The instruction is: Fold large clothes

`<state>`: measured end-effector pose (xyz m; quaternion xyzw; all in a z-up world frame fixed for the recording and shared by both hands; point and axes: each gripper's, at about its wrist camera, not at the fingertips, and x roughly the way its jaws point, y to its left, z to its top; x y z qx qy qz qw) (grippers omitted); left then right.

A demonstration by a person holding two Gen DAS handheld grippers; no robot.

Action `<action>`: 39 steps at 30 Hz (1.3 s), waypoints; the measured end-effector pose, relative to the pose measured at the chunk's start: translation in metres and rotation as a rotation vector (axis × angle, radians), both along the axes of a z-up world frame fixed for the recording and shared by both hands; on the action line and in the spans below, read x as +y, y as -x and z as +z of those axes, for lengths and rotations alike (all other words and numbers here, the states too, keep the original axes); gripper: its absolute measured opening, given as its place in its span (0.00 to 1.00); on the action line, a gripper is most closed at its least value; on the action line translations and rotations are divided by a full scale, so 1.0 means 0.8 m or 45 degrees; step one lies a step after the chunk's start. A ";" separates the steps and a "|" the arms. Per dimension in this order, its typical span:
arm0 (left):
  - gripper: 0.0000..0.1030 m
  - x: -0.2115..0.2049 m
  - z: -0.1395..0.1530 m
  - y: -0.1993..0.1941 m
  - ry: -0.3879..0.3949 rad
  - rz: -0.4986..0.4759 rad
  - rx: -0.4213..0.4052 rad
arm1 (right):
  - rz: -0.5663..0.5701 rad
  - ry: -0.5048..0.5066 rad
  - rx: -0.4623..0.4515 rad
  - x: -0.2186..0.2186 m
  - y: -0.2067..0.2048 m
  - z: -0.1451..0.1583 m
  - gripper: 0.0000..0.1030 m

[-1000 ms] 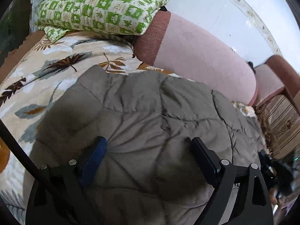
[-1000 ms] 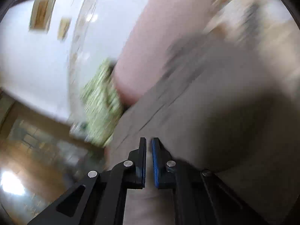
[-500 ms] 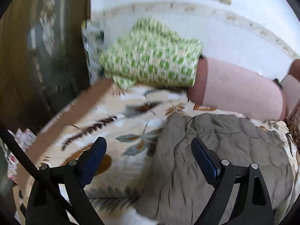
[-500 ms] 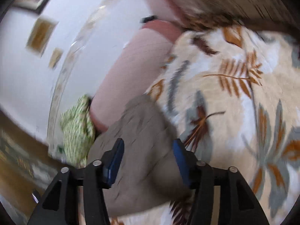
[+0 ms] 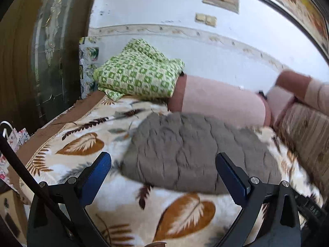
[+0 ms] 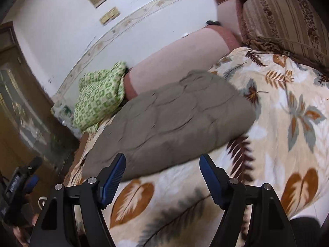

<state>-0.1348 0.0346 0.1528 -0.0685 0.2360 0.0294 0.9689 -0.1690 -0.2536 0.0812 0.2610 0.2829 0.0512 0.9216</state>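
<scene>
A grey quilted garment [image 5: 191, 150] lies folded into a compact pad on the leaf-patterned blanket [image 5: 86, 144], near the pink backrest. The right wrist view shows the same garment [image 6: 170, 123] just beyond the fingers. My left gripper [image 5: 162, 173] hangs above the blanket in front of the garment, its jaws opening wide with nothing between them. My right gripper [image 6: 162, 175] is also drawn back from the garment, its jaws opening and empty. The left gripper's body [image 6: 18, 187] shows at the lower left of the right wrist view.
A green checked cushion [image 5: 137, 76] rests at the sofa's far left end against the pink backrest [image 5: 222, 100]. A striped brown cushion [image 6: 287, 20] stands at the right. A dark wooden door [image 5: 41, 51] and a patterned bag [image 5: 14, 142] are left of the sofa.
Both grippers pulled back and up from the grey garment, which now lies alone on the blanket. The right gripper went from shut to wide apart; the left widened slightly.
</scene>
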 end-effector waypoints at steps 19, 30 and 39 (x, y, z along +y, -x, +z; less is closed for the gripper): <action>0.98 -0.032 -0.047 0.025 -0.039 -0.078 0.220 | -0.047 0.369 0.107 0.054 0.017 -0.004 0.83; 0.98 -0.052 -0.065 0.014 -0.152 -0.072 0.276 | -0.030 0.460 0.173 0.056 0.003 -0.024 0.83; 0.98 -0.054 -0.073 0.008 -0.150 -0.072 0.298 | -0.026 0.472 0.225 0.055 -0.006 -0.037 0.83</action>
